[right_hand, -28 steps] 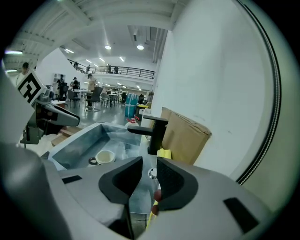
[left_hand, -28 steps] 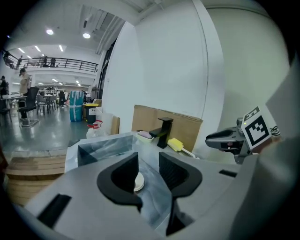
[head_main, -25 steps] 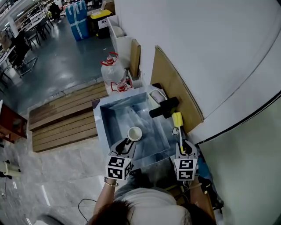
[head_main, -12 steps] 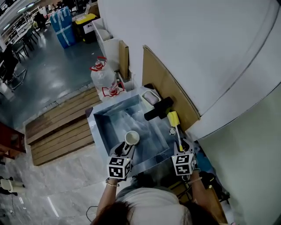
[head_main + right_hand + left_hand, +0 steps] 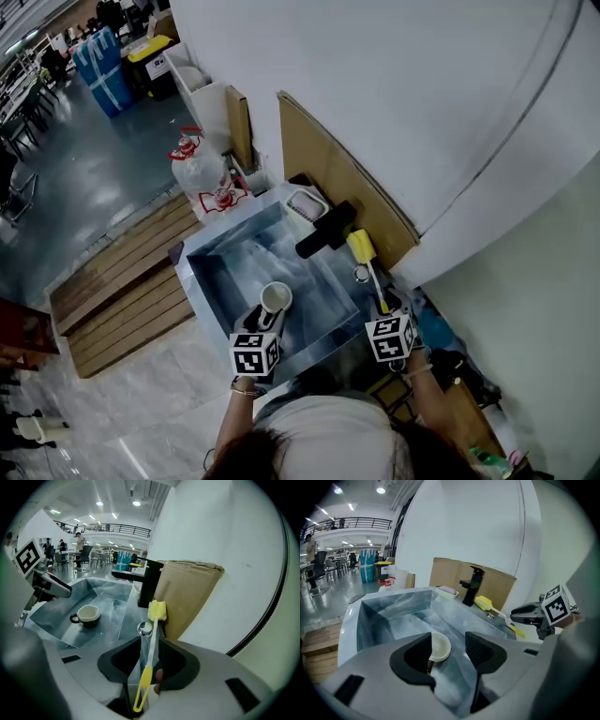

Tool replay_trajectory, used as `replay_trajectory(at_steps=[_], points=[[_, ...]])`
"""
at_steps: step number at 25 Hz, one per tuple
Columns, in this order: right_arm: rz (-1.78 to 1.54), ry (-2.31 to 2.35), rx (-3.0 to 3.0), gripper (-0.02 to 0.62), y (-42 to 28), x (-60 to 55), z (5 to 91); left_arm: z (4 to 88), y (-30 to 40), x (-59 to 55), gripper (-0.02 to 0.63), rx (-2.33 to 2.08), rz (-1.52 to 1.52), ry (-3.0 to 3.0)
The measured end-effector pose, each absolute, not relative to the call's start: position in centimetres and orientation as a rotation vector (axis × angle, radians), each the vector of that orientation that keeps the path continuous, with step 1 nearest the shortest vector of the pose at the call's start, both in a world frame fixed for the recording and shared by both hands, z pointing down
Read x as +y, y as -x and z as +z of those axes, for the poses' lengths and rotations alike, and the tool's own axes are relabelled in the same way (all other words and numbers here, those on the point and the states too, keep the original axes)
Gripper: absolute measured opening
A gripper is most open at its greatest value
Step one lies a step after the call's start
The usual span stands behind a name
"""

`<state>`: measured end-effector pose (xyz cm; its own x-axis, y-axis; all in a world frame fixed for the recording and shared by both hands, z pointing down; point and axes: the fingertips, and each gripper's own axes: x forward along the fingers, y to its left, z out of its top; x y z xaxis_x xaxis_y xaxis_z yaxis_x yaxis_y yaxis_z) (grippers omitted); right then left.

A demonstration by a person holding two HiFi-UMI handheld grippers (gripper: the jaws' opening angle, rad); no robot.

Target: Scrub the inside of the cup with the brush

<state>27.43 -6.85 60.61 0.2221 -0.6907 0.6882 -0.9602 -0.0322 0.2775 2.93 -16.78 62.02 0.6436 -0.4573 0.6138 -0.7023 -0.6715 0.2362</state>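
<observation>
1. Over the past second both grippers have sunk toward the sink (image 5: 217, 258), and both pairs of jaws have just been opening.
2. The left gripper (image 5: 262, 322) has its jaws well apart, and neither pad presses on anything. The cup (image 5: 275, 298) stands upright on the sink floor just ahead of them, its dark handle toward the gripper.
3. A black faucet (image 5: 323, 231) stands at the sink's far rim, in front of a cardboard sheet (image 5: 319, 159).
4. The brush (image 5: 372, 277) lies along the right rim, its yellow sponge head beside a chrome knob (image 5: 145, 629).
5. Its handle runs back between the jaws of the right gripper (image 5: 385, 307), which stand wide with a gap on each side.
</observation>
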Motion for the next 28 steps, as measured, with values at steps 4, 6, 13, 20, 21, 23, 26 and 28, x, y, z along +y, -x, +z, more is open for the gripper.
replay_trajectory(at_steps=[4, 6, 13, 20, 21, 23, 26, 28], points=[[0.522, -1.788, -1.515, 0.133, -27.8, -6.8, 61.4, 63.4, -2.9, -16.9, 0.233, -0.891, 0.77, -2.377], [0.538, -1.788, -1.508, 0.133, -28.0, -6.9, 61.7, 64.1, -3.0, -17.0, 0.25, -0.875, 0.803, -2.365], [0.59, -1.787, -1.489, 0.133, -28.1, -6.9, 62.7, 66.7, -3.2, -16.7, 0.27, -0.831, 0.893, -2.335], [0.63, -1.787, -1.462, 0.133, -28.3, -6.8, 64.0, 69.6, -2.9, -17.3, 0.281, -0.862, 0.964, -2.306], [0.637, -1.789, -1.458, 0.133, -28.3, -6.8, 64.1, 70.1, -2.8, -17.3, 0.282, -0.861, 0.979, -2.299], [0.657, -1.797, -1.45, 0.133, -28.4, -6.8, 64.4, 71.2, -2.7, -17.3, 0.285, -0.849, 1.013, -2.282], [0.678, -1.804, -1.436, 0.133, -28.5, -6.9, 64.7, 72.5, -2.5, -17.4, 0.288, -0.836, 1.044, -2.25], [0.687, -1.806, -1.423, 0.133, -28.7, -7.1, 65.0, 73.2, -2.5, -17.6, 0.29, -0.831, 1.051, -2.238]])
